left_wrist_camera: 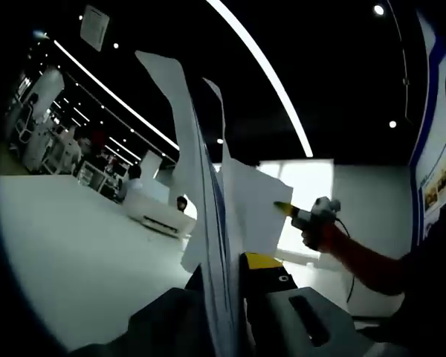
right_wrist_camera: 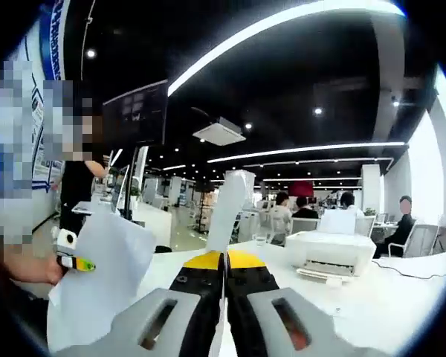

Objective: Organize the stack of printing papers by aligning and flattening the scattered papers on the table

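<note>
The white printing paper sheets (left_wrist_camera: 208, 223) stand on edge above the white counter (left_wrist_camera: 74, 253), pinched between your left gripper (left_wrist_camera: 223, 297) fingers; the right gripper (right_wrist_camera: 224, 279) clamps another sheet at 12 o'clock. Uneven pull could tear or crease them.

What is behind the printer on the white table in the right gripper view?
Behind the printer sit several people at desks; its body hides whatever lies on the table directly behind it.
</note>
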`<state>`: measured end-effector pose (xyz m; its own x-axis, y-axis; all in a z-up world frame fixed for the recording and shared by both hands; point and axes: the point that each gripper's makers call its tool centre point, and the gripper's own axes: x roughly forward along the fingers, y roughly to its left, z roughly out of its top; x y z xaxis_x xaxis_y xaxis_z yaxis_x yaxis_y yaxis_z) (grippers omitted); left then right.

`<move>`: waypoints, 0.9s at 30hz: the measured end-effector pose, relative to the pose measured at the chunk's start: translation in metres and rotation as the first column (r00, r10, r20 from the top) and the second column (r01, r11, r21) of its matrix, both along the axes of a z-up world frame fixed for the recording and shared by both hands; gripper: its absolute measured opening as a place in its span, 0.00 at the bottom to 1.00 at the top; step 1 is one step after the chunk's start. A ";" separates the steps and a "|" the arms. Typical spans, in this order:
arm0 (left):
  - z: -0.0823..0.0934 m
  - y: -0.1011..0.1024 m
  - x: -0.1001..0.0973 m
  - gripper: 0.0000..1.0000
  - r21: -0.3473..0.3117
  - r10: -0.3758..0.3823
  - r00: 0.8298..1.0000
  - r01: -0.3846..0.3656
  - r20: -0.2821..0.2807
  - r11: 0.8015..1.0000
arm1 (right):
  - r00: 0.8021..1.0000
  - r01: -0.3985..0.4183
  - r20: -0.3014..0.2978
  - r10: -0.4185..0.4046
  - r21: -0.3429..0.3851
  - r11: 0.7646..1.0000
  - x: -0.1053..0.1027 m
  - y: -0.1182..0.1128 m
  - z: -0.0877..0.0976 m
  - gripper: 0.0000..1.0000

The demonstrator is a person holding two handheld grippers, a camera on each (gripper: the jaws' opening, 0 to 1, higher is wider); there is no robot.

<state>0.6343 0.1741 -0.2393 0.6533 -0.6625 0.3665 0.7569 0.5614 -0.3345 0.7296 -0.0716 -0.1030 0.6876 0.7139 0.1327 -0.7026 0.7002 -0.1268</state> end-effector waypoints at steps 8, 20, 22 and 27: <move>0.000 0.001 0.001 0.06 -0.001 0.006 1.000 -0.006 -0.003 1.000 | 0.996 0.002 0.092 -0.001 -0.001 1.000 -0.035 -0.006 0.038 0.00; -0.001 0.000 0.001 0.06 0.005 0.013 1.000 -0.013 -0.004 1.000 | 0.981 -0.037 0.189 0.042 -0.032 0.999 -0.072 -0.001 0.068 0.00; -0.001 0.001 0.002 0.06 0.007 0.016 1.000 -0.016 -0.003 1.000 | 0.980 -0.032 0.195 0.040 -0.044 0.999 -0.072 0.000 0.069 0.00; -0.001 0.002 0.002 0.06 0.005 0.020 1.000 -0.020 -0.005 1.000 | 0.977 -0.043 0.209 0.049 -0.031 0.999 -0.083 -0.002 0.078 0.00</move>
<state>0.6366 0.1761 -0.2405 0.6682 -0.6509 0.3604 0.7439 0.5781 -0.3353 0.6469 -0.0734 -0.0250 0.6128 0.7492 0.2513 -0.6900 0.6623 -0.2920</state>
